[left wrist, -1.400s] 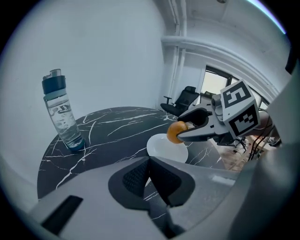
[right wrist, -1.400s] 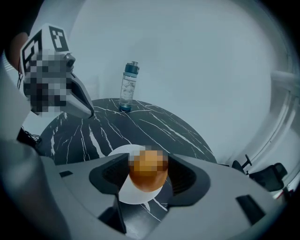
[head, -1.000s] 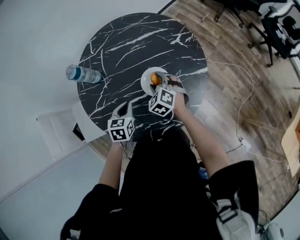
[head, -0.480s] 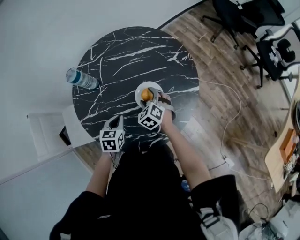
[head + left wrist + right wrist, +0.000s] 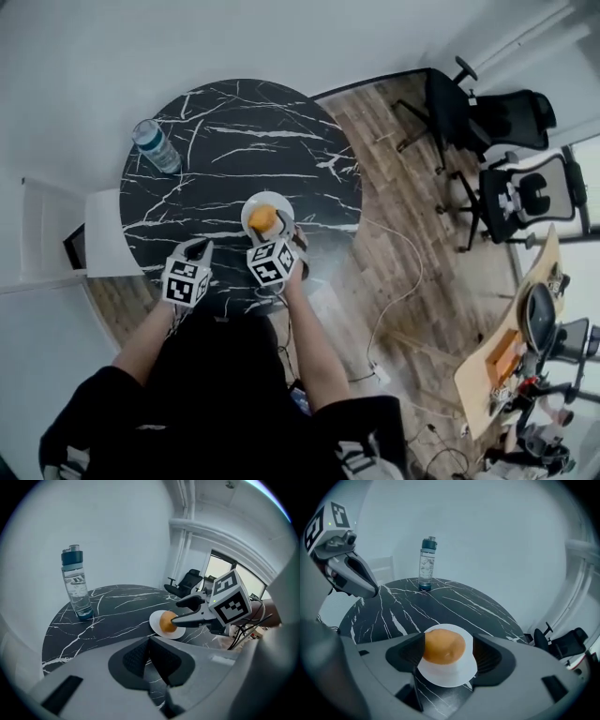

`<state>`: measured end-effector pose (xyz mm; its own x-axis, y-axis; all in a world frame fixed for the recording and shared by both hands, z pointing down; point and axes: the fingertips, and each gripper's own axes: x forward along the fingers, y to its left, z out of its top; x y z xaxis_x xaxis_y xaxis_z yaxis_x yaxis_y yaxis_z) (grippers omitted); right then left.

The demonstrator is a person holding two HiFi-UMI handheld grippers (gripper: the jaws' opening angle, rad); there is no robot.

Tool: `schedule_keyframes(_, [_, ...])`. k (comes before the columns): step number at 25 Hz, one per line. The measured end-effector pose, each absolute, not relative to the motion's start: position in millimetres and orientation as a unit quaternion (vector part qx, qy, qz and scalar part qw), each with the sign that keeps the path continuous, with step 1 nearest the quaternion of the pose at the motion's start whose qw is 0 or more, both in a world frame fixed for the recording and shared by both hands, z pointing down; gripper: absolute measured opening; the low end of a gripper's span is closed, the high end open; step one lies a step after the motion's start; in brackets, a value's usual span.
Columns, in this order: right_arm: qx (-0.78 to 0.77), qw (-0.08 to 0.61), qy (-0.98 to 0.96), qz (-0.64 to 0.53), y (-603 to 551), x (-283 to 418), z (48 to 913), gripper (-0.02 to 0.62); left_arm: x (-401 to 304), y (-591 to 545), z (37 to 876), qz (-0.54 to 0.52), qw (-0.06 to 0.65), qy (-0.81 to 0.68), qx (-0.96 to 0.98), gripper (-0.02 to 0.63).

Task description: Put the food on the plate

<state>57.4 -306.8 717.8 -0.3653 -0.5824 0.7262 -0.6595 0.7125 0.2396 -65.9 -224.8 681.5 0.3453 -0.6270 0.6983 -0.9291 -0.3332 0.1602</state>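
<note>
An orange, round piece of food [image 5: 444, 648] rests on a small white plate [image 5: 450, 679] on the black marble table [image 5: 234, 141]. My right gripper [image 5: 447, 652] stands around the food with its jaws opening. A gap shows at the right pad, while the left pad is close beside the food. In the head view the right gripper [image 5: 275, 232] reaches the plate [image 5: 282, 208] from the near side, with the food [image 5: 262, 218] at its tips. My left gripper [image 5: 199, 249] hovers shut and empty over the table's near edge, left of the plate.
A clear water bottle [image 5: 155, 145] with a blue cap stands at the table's far left edge. White chairs [image 5: 56, 239] stand to the left of the table. Office chairs [image 5: 506, 122] and a cable [image 5: 403, 281] occupy the wooden floor to the right.
The head view has swung, so the table sits higher and further left in the picture. The right gripper stays at the plate with the food. The left gripper holds its place.
</note>
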Motion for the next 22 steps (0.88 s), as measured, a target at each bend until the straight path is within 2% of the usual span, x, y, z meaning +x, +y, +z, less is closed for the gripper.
schedule_keyframes(5, [0.404, 0.406, -0.818, 0.058, -295, 64, 708, 0.308, -66, -228, 671, 0.248, 0.284, -0.504, 0.777, 0.002])
schedule_keyframes(9, [0.439, 0.362, -0.817, 0.091, -287, 62, 684, 0.304, -64, -238, 651, 0.216, 0.277, -0.501, 0.791, 0.002])
schedule_keyframes(11, [0.464, 0.333, -0.813, 0.112, -283, 62, 668, 0.258, -64, -241, 642, 0.205, 0.271, -0.498, 0.798, 0.002])
schedule_keyframes(15, [0.513, 0.261, -0.806, 0.139, -271, 61, 635, 0.024, -70, -240, 626, 0.206, 0.236, -0.499, 0.808, 0.002])
schedule_keyframes(17, [0.527, 0.226, -0.804, 0.154, -263, 60, 624, -0.002, -73, -237, 619, 0.205, 0.216, -0.5, 0.813, 0.001])
schedule_keyframes(22, [0.551, 0.159, -0.8, 0.173, -237, 69, 598, -0.003, -69, -226, 599, 0.195, 0.202, -0.48, 0.831, 0.0])
